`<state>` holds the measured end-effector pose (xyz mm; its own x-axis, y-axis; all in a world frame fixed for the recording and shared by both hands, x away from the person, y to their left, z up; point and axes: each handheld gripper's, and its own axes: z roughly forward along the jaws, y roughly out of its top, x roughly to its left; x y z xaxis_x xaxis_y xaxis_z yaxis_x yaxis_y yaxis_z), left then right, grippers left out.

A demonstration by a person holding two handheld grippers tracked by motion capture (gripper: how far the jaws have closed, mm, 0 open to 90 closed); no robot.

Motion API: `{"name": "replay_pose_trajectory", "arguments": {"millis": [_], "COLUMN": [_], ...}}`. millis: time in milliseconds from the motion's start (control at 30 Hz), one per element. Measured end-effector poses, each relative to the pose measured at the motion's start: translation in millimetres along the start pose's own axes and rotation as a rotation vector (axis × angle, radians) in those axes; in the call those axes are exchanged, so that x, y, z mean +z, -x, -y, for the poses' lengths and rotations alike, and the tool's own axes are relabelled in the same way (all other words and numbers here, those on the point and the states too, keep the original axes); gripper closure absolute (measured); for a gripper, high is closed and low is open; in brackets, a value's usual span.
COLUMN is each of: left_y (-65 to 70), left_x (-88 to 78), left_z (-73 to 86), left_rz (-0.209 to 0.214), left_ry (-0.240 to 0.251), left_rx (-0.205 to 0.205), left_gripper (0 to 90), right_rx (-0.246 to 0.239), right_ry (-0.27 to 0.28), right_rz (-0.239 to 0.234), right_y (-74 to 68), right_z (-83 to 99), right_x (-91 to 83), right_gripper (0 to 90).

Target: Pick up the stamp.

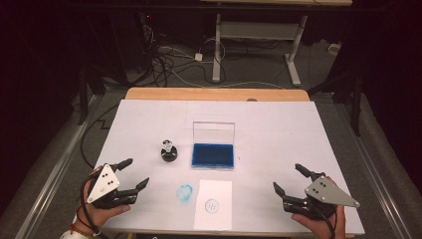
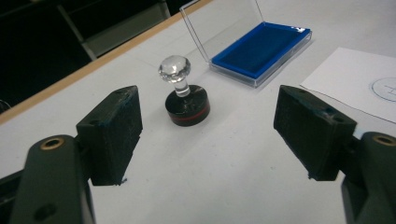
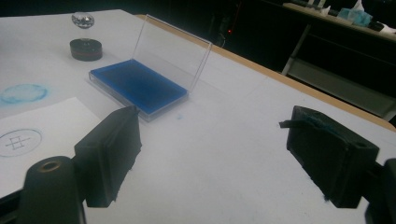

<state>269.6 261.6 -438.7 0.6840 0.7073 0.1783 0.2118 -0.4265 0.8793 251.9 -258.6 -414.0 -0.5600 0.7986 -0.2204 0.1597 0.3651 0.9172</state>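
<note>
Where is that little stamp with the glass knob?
In the high view the stamp stands upright on the white table, just left of the open blue ink pad, ahead of the left claw.

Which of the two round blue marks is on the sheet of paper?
The thin-outlined circle with lines inside, on the paper. The smudged blue ring sits left of it on the bare table.

Even overhead light brightens the white table [image 1: 278,134] (surroundings fall into darkness), with soft, slightly grainy frames.

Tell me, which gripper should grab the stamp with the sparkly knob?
Probably the left gripper: it is open, and the stamp stands just ahead between its jaws. The right gripper sits beyond the paper.
</note>
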Motion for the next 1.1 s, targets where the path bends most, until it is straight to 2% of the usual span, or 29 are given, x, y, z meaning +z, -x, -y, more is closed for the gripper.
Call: {"name": "replay_pose_trajectory", "arguments": {"millis": [67,233,300,333,367,400,467,633,667,733,800,900,1033,1100], "left_y": [3.2,3.0,1.7,1.2,-0.4,-7.3,-16.2,-28.8,-30.8,-34.5,-39.0,-41.8,-48.2,-50.3], "left_x": [4.8,8.0,8.1,8.0,6.7,2.7,-2.9,-6.5,-4.9,-0.6,7.3,12.1,23.0,29.8], "left_z": [1.8,2.6,2.6,1.4,-0.4,-3.9,-11.0,-23.0,-24.4,-27.0,-30.5,-34.2,-42.1,-46.7], "left_rz": [0.016,0.028,0.025,0.030,0.047,0.056,0.043,0.017,0.028,0.031,0.047,0.058,0.085,0.090], "left_ry": [-0.003,-0.014,-0.040,-0.066,-0.067,-0.095,-0.109,-0.110,-0.131,-0.138,-0.172,-0.187,-0.199,-0.224], "left_rx": [-0.028,-0.018,-0.015,-0.028,-0.047,-0.014,0.015,0.009,-0.003,0.007,-0.006,-0.008,-0.029,-0.027], "left_gripper": [22.2,22.0,22.2,22.2,22.2,22.2,22.2,22.5,22.7,23.0,22.9,22.9,22.9,22.9], "right_rx": [0.008,0.005,0.005,0.005,0.002,0.003,-0.005,0.005,0.000,-0.003,-0.008,-0.010,-0.006,-0.003], "right_ry": [-0.010,-0.022,-0.030,-0.030,-0.042,-0.042,-0.049,-0.065,-0.067,-0.071,-0.074,-0.076,-0.081,-0.082], "right_rz": [-0.004,-0.011,-0.019,-0.019,-0.023,-0.025,-0.027,-0.029,-0.032,-0.028,-0.032,-0.039,-0.040,-0.038], "right_y": [2.0,2.6,1.2,1.2,-0.4,-1.1,-1.9,-1.5,-1.3,-2.1,-2.6,-2.2,-0.7,-0.7], "right_z": [1.9,2.7,2.4,2.4,2.7,2.7,2.4,3.6,3.9,3.9,3.9,4.5,5.9,6.1], "right_x": [0.6,3.1,4.8,4.8,5.1,5.4,6.3,10.5,11.1,11.3,11.1,11.7,12.7,12.6], "right_gripper": [18.4,19.0,19.1,19.1,19.1,19.1,19.3,19.3,19.4,19.5,19.6,19.9,20.0,20.0]}}
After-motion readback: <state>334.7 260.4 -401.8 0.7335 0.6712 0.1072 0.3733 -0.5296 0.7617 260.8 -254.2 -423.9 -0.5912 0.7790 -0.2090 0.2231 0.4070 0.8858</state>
